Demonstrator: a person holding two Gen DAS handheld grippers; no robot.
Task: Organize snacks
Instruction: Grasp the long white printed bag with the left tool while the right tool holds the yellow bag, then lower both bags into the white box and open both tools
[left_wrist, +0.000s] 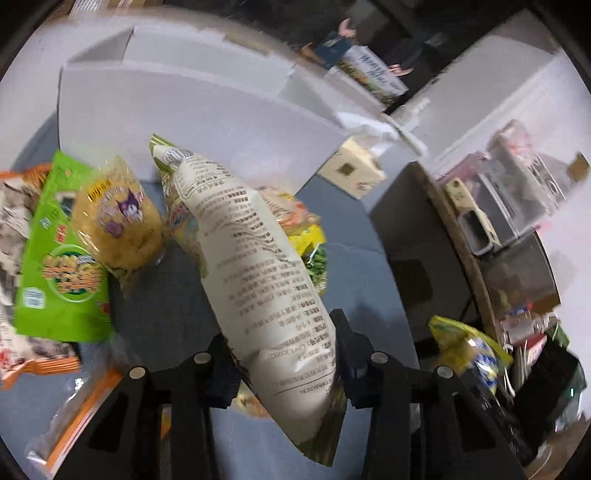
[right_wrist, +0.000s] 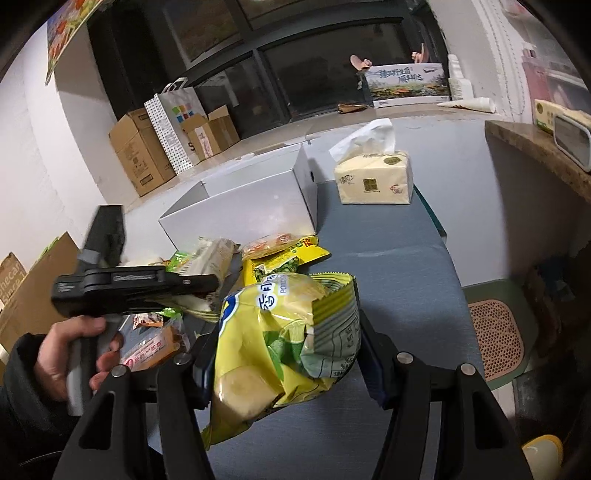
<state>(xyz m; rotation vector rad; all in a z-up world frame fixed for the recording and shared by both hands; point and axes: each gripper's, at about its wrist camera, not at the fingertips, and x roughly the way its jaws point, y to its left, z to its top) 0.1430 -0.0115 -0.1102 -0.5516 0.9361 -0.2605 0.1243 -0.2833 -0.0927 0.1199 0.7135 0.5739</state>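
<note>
Two bags in hand: one snack per gripper, both lifted clear of the blue table (right_wrist: 399, 280), which I take as carrying them toward the box.
Cream bag: long cream-and-green snack bag (left_wrist: 258, 266), printed back facing me, pointing away toward the far pile.
Left gripper: my left gripper (left_wrist: 284, 365) is closed about halfway on the cream bag's near end, fingers pressing both sides.
Yellow bag: yellow chip bag (right_wrist: 280, 332), crumpled, its torn-looking top turned right.
Right gripper: my right gripper (right_wrist: 288, 365) pinches the yellow bag across its middle, jaws fairly wide because the bag is puffy.
White box: open white box (right_wrist: 243, 206) sits at the far side of the table, likely the place for snacks.
Loose snacks: green packet (left_wrist: 62, 258) and round yellow pack (left_wrist: 118, 218) lie left, near the box.
Tissue pack: tissue pack (right_wrist: 375, 177) stands right of the box, apart from the snacks.
</note>
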